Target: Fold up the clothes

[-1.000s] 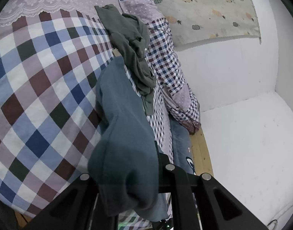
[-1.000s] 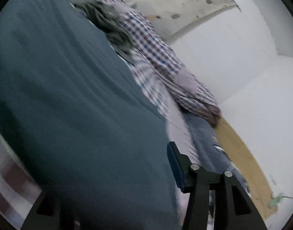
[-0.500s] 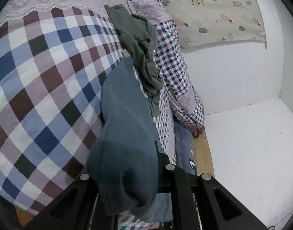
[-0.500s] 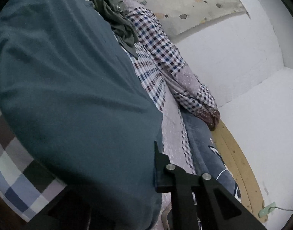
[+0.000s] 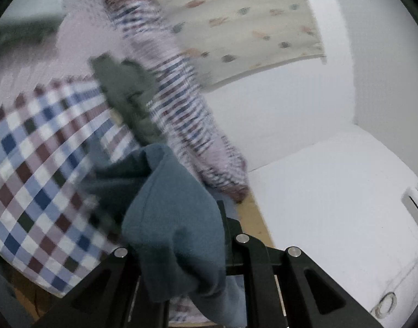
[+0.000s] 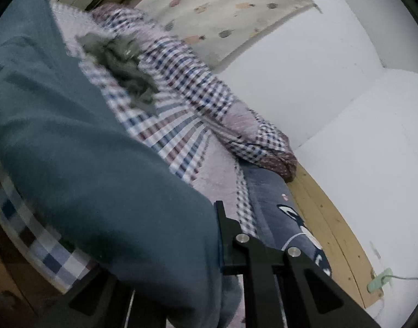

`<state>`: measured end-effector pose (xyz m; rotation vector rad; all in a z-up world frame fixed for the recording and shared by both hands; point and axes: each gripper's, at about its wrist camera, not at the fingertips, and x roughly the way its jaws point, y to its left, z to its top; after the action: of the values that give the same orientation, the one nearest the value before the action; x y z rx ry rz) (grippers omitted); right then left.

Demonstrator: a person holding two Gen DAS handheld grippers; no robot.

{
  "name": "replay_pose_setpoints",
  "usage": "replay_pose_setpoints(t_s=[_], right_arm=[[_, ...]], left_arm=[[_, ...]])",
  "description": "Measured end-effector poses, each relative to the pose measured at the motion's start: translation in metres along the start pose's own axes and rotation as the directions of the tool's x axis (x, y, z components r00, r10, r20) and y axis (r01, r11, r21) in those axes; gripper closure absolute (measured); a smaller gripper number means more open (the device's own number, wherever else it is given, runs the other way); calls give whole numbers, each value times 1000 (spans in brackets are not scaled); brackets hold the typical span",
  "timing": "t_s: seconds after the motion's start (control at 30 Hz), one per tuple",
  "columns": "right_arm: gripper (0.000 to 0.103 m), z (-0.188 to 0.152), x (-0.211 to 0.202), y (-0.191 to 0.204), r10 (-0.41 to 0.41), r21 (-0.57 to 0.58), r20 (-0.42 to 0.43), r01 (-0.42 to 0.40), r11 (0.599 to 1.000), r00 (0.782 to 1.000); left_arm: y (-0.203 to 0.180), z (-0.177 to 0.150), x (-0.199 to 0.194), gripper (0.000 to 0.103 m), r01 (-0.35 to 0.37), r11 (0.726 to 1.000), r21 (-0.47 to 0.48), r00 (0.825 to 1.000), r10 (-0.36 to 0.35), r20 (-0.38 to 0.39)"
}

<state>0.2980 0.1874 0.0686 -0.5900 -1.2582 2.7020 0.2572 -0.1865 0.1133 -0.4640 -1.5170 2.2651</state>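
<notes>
Lifting off the checked plaid bedspread [image 5: 31, 164], the soft, limp teal cotton garment [image 5: 176, 218] is bunching; both the left gripper [image 5: 179, 248] and right gripper [image 6: 165, 248] are pinching its edges, best held near corners.

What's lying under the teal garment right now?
Under the teal garment the checked bedspread shows at its edges. Anything directly beneath the cloth is covered; a crumpled grey-green garment lies beyond it.
</notes>
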Motion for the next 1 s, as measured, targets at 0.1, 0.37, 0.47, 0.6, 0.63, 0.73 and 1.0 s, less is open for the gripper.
replay_pose_setpoints(t_s=[0.1,0.37,0.47,0.6,0.63,0.73,1.0], right_arm=[[93,18,-31,-32,-4,43,21,3,999,1000],[92,62,-72,-98,42,166,42,-48,985,998],[92,67,-46,-91,91,164,3,-91,982,996],[92,65,-1,-73,150,161,-53,-140,977,987],[92,65,12,-67,162,163,-67,-150,975,984],[92,68,43,-56,196,163,-93,-179,970,976],[91,92,151,-32,340,168,-193,-310,936,921]], left_arm=[[-43,5,-26,94,77,996,48,996,-79,46],[-63,33,-14,94,62,997,45,998,-63,10],[-40,35,7,94,-3,1000,-1,1000,3,-12],[0,41,38,94,-112,992,-65,993,110,-37],[8,43,45,94,-133,988,-75,991,130,-43],[32,51,70,94,-207,973,-107,977,199,-79],[81,92,161,94,-348,918,-188,932,318,-175]])
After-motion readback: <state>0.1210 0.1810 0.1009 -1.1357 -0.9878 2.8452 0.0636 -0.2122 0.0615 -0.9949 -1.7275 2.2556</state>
